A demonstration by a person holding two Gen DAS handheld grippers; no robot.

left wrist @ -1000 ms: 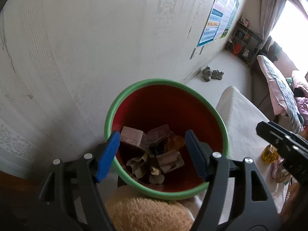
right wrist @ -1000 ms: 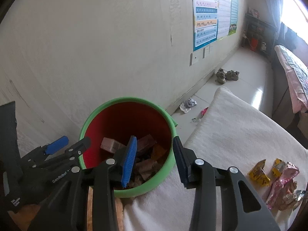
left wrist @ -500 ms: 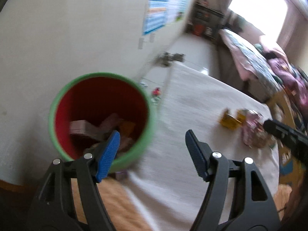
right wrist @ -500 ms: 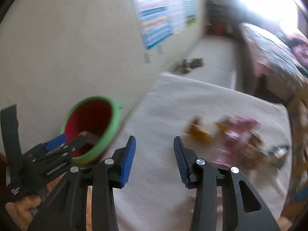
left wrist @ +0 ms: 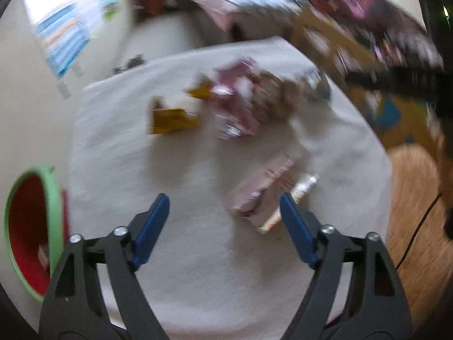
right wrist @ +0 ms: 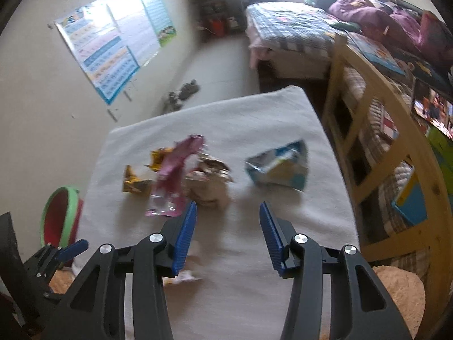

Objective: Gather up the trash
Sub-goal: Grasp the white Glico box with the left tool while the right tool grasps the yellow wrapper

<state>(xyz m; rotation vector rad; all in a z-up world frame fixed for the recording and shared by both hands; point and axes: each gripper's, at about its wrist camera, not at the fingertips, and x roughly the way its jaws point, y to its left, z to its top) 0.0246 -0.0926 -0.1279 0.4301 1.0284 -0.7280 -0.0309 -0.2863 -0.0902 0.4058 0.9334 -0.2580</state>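
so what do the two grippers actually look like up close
Both match. The left gripper and right gripper each have two black plastic arms with triangular cut-outs, round silver pivot screws, and ribbed blue pads on the fingertips. From the right wrist view, the left one's side shows a small blue lever. No sleeves or cables are visible.

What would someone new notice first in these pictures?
Probably the heap of wrappers in the middle of the white cloth, with a blue carton lying apart to its right. Next, the red bin with its green rim, off the cloth's left edge by the wall. Both the left gripper and right gripper hang over the cloth, jaws opening, nothing between them.
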